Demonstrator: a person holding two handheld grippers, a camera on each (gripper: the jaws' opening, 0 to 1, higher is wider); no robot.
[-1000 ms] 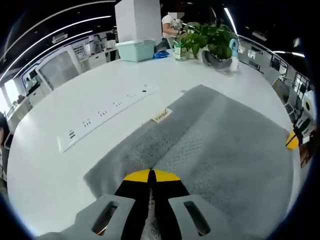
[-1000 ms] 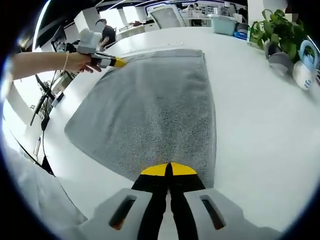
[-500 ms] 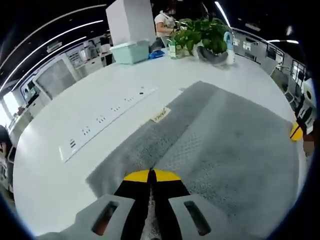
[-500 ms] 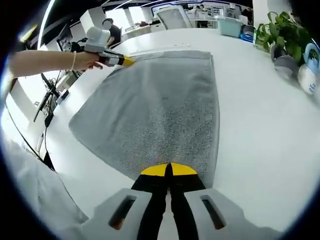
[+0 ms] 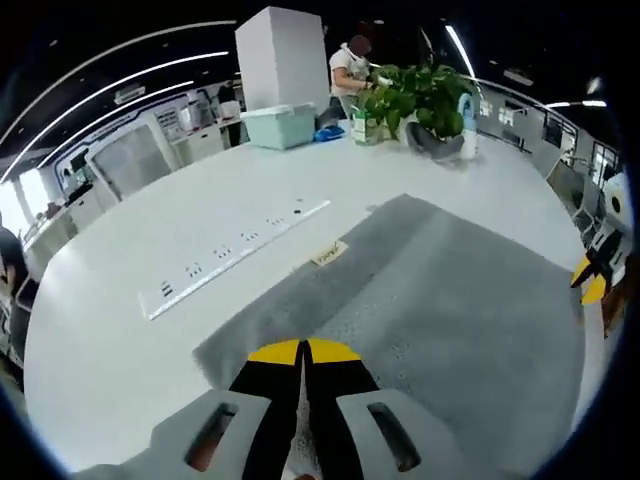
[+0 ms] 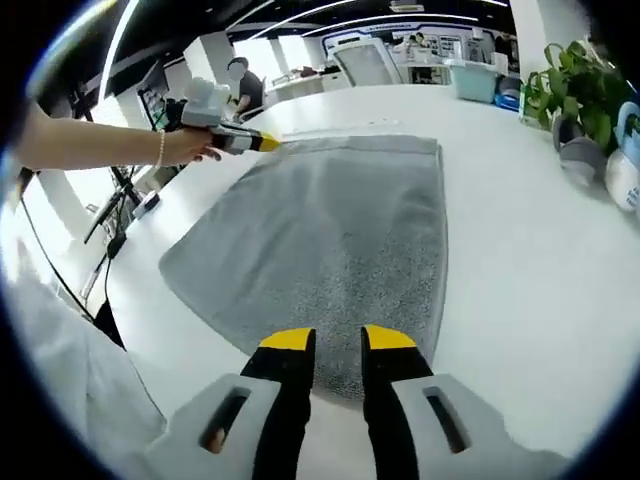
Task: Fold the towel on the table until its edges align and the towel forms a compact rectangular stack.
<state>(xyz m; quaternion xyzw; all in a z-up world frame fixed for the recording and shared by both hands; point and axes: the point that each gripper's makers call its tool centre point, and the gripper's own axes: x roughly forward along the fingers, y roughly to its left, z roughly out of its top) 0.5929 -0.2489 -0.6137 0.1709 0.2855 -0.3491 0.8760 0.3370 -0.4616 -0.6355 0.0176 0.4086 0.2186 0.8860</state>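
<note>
Towel (image 6: 330, 240) flat on white desk (image 6: 520, 260), grey, already doubled judging by the layered edge near left tool (image 5: 300, 352). Left tool clenched on the near corner in its own view; also seen far across in right gripper view (image 6: 262, 143), held by a hand (image 6: 185, 145) at the far corner. Right tool (image 6: 338, 338) released, jaws parted just over the near edge, not gripping; also seen at the edge of left gripper view (image 5: 592, 280).

Advice for this step, as judgement only:
- Lower right tool onto its corner and pinch all layers, not the top ply alone.
- Match left tool's grip depth so both corners lift evenly.
- Lift together, carry across, lay edge on edge.
- Keep clear of power strip (image 5: 235, 260) and label (image 5: 328, 253).
- Avoid dragging towards plant (image 6: 570, 75) or off the desk rim.
</note>
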